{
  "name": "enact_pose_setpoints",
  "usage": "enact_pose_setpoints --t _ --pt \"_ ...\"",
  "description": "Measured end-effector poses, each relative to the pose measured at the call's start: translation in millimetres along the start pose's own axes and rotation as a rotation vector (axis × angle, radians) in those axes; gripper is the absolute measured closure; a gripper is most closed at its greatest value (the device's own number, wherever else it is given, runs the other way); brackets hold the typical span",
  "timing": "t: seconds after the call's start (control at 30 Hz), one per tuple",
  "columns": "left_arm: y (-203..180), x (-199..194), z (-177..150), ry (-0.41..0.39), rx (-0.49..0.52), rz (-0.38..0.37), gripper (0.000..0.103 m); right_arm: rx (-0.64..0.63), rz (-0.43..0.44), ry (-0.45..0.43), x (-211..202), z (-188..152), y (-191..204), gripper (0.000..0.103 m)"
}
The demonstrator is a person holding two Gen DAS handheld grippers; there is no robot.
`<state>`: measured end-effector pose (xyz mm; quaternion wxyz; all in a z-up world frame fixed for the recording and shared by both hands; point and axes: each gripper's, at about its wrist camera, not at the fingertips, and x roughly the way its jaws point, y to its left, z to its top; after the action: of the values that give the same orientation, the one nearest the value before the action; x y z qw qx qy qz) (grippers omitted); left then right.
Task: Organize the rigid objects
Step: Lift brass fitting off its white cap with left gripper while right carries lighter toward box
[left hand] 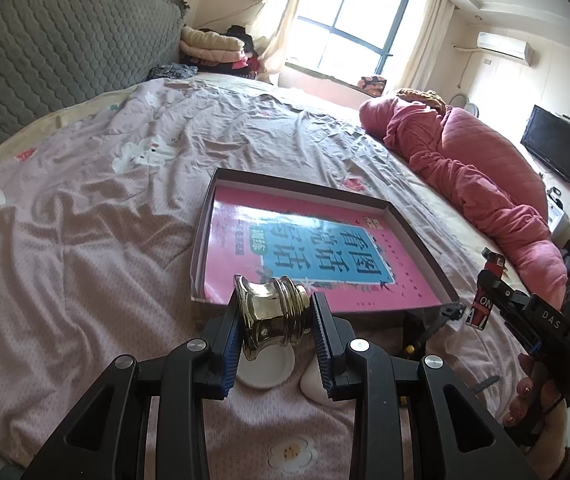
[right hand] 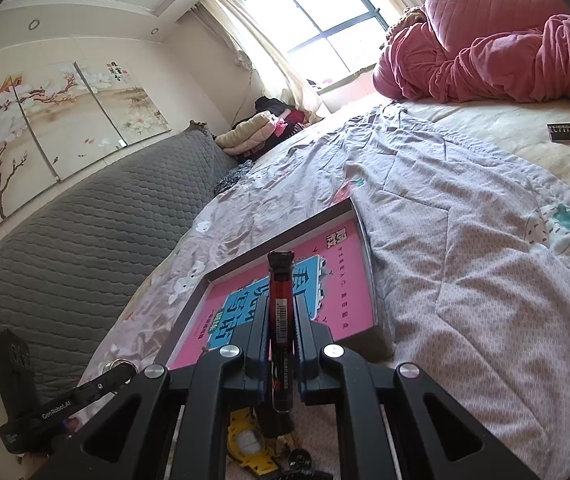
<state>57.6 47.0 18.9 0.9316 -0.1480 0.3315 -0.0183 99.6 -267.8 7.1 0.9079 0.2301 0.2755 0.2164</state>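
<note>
Both aloft: left claw (left hand: pixel 275 320) clamps knob (left hand: pixel 273 314); right claw (right hand: pixel 281 334) clamps lighter (right hand: pixel 280 312).

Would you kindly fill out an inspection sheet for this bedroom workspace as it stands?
Surface: bed with a wrinkled pink patterned sheet.
Job's things: shallow box holding a pink book; metal knob; red lighter.
Clutter: white discs on the sheet in the left view; yellow item below the right gripper; dark tag farther off.
Grippers: left gripper shut on the knob; right gripper shut on the lighter, both near the box's near edge.
Cables: nothing seen.
Surroundings: pink quilt, grey headboard, window, television.
</note>
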Motion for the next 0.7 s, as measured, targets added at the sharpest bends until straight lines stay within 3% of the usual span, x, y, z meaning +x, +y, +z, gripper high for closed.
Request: enact_pose_setpoints --t 0.2,0.7 --pt "4 16 6 0.008 -0.007 0.016 0.07 0.001 0.004 -0.013 10 9 -5 0.092" --pt "6 53 16 0.034 0.012 0.051 0.07 -0.014 0.021 0.047 52 15 -7 0.092"
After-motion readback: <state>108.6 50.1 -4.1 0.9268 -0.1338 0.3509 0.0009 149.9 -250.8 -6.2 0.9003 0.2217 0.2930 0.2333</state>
